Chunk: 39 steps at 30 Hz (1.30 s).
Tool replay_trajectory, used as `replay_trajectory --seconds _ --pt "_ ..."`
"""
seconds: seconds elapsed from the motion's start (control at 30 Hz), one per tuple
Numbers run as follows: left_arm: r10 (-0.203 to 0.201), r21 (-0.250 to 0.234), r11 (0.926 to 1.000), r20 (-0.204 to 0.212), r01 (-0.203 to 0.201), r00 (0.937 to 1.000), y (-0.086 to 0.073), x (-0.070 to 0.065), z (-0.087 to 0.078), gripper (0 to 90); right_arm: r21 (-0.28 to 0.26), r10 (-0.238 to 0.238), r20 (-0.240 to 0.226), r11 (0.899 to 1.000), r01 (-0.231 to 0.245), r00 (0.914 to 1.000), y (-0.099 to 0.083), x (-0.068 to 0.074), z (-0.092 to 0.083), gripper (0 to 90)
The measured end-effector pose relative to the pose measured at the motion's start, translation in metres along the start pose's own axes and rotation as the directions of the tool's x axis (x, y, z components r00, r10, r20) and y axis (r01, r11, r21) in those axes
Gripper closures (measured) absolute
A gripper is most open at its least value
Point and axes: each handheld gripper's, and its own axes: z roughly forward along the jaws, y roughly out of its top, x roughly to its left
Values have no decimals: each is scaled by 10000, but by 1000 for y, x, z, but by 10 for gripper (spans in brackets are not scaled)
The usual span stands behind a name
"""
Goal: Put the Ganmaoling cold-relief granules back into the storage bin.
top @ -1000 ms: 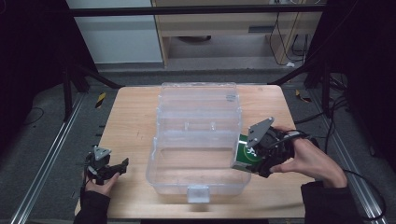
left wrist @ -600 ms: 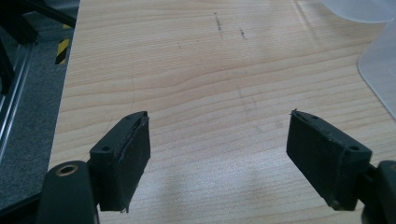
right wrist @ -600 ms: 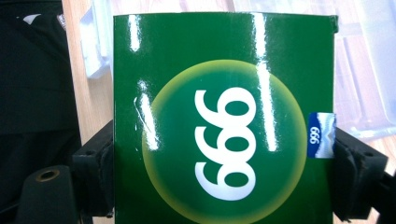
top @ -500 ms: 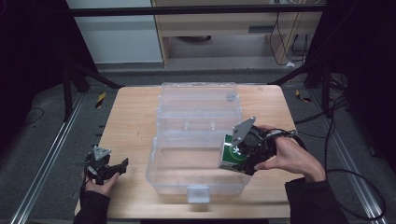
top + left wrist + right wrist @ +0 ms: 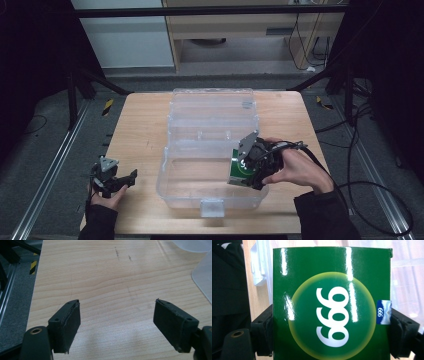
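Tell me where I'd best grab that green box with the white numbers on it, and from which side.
Grip the green box across its two narrow side edges, coming at its broad printed face, as the right gripper does now: its jaws press on opposite edges. The flat, parallel sides probably give the pads a square seat, and that hold leaves the bottom free to go into the clear plastic case.

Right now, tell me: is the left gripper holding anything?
No, the left gripper has its jaws wide apart over the bare wooden table.
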Motion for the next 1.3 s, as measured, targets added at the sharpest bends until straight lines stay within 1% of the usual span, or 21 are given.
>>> replay_trajectory --seconds 0.17,0.23,0.27,0.37,0.4,0.53,0.63,0.73,0.8,0.83,0.93,1.1,1.23,1.3 --pt "8 4 10000 1 -8 10000 0 0 0 211 261 114 -143 9996 -111 9998 -3 1 12 160" --pt "10 -1 10000 5 -10 10000 0 0 0 212 464 -90 -132 9989 96 9999 -3 2 15 159" --pt "9 -3 10000 2 -9 10000 0 0 0 212 524 -71 -148 9986 78 9999 -3 3 17 159" --pt "7 -5 10000 7 -7 10000 0 0 0 212 457 52 -325 9989 -37 9995 -5 3 21 159" --pt "7 -5 10000 7 -7 10000 0 0 0 212 504 107 -362 9987 -89 9993 -6 3 23 159" --pt "29 21 10000 12 -29 10000 0 0 0 212 706 79 -364 9975 -54 9993 -11 5 31 159" --pt "36 16 10000 11 -36 10000 0 0 0 211 657 151 -488 9978 -119 9987 -13 4 35 158" --pt "16 13 10000 7 -16 10000 0 0 0 212 759 254 -573 9969 -210 9980 -16 5 41 157" --pt "12 16 10000 7 -12 10000 0 0 0 212 917 53 -529 9958 -4 9986 -17 5 45 157" --pt "13 15 10000 5 -13 10000 0 0 0 212 961 98 -527 9954 -47 9986 -17 5 46 157" --pt "3 -8 10000 12 -3 10000 0 0 0 212 963 79 -645 9954 -16 9979 -16 5 49 155" --pt "-3 -14 10000 13 3 10000 0 0 0 212 1106 38 -624 9939 32 9980 -16 4 53 153" --pt "0 -15 10000 9 0 10000 0 0 0 212 1022 359 -776 9944 -279 9963 -20 2 58 154" --pt "2 -1 10000 10 -2 10000 0 0 0 212 950 394 -809 9950 -316 9959 -23 2 61 154"
